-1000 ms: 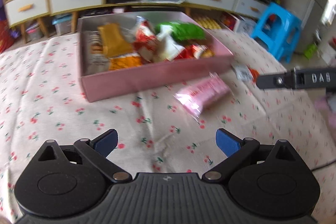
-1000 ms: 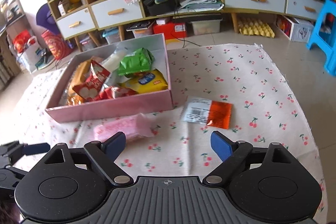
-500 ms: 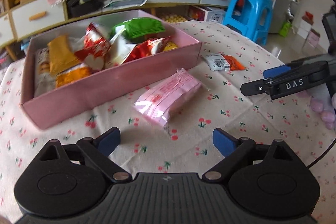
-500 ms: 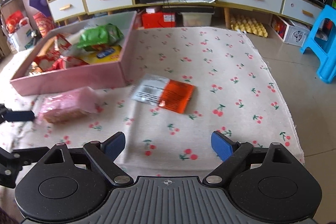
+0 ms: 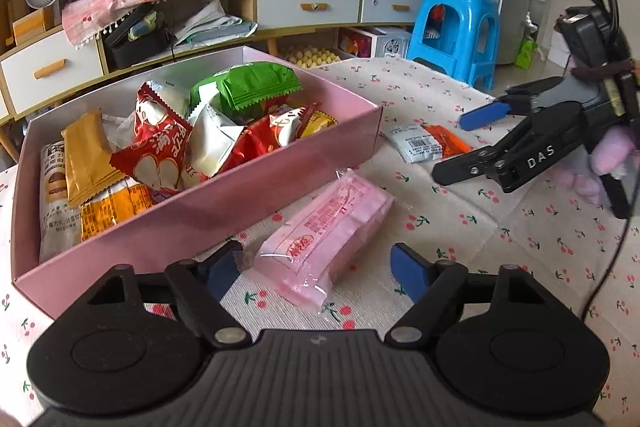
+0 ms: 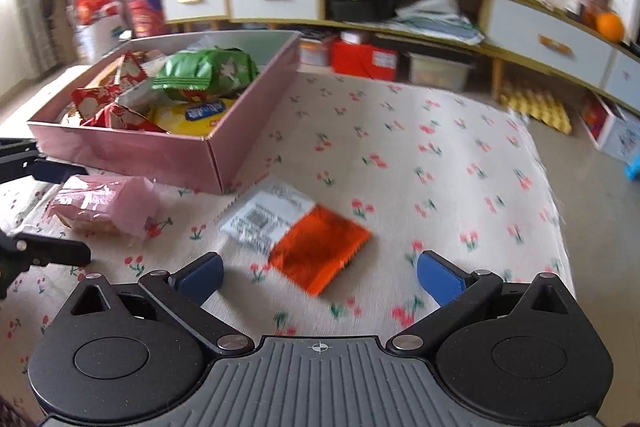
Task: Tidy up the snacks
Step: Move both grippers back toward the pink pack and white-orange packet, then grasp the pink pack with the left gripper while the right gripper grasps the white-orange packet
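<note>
We note the left gripper (image 5: 316,269) with jaws apart and just closing around the near end of the pink snack pack (image 5: 328,227); pad contact unclear. Its long axis runs away rightward, beside the pink box (image 5: 224,203). Right gripper (image 6: 318,277), just widened, stands open before the blurred orange-white packet (image 6: 296,235) on the cloth.

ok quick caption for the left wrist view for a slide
Left claw open around a pink snack pack beside the pink box of snacks; right claw open over an orange-and-white packet.
</note>
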A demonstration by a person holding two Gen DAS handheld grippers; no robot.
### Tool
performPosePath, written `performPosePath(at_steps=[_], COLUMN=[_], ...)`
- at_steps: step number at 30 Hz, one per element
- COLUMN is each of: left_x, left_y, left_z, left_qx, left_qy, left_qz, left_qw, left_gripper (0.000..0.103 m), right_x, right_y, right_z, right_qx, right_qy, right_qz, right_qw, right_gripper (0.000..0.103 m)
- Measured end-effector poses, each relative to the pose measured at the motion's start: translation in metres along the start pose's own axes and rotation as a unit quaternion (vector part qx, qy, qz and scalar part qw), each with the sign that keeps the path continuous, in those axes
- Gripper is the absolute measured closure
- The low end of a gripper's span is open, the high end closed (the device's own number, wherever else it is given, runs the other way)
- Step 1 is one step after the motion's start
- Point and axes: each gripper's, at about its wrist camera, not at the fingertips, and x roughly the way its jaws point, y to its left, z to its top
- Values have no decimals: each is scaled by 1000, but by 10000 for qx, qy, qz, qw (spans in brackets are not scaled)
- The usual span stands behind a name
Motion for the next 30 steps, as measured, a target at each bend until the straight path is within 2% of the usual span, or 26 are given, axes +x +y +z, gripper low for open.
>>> performPosePath(at_steps=[4,12,14,17,19,21,24,28,30], left_x=[1,2,1,-3,-8,-13,-19,-23,-21], left_y=[3,3,2,-1,-4,-8,-14,-15,-18], left_z=[2,6,5,4,3,1,-2,-4,-2], left_qx=[-57,-151,-138,-140,-90,25,193,313,443], left_qy=[-41,-29,-3,83,185,305,426,350,284], left_qz=[-96,-233,-213,-267,-444,-641,-809,-841,-761], left_qw=[9999,9996,9997,9995,9988,9975,9956,9953,9957], left_gripper=[33,45,46,47,47,46,46,32,30], right_x=[8,14,11,5,1,-3,-9,-16,-16], right_y=[-3,3,4,10,16,22,28,28,28], right_z=[6,14,14,14,14,14,12,6,4], right_qx=[-200,-384,-396,-445,-530,-669,-825,-820,-795], right_qy=[-133,-92,-84,-72,-35,53,215,297,243], right_qz=[199,367,402,439,498,532,662,826,780], right_qw=[9995,9985,9984,9980,9973,9963,9942,9928,9935], right_gripper=[0,3,8,25,45,51,52,49,45])
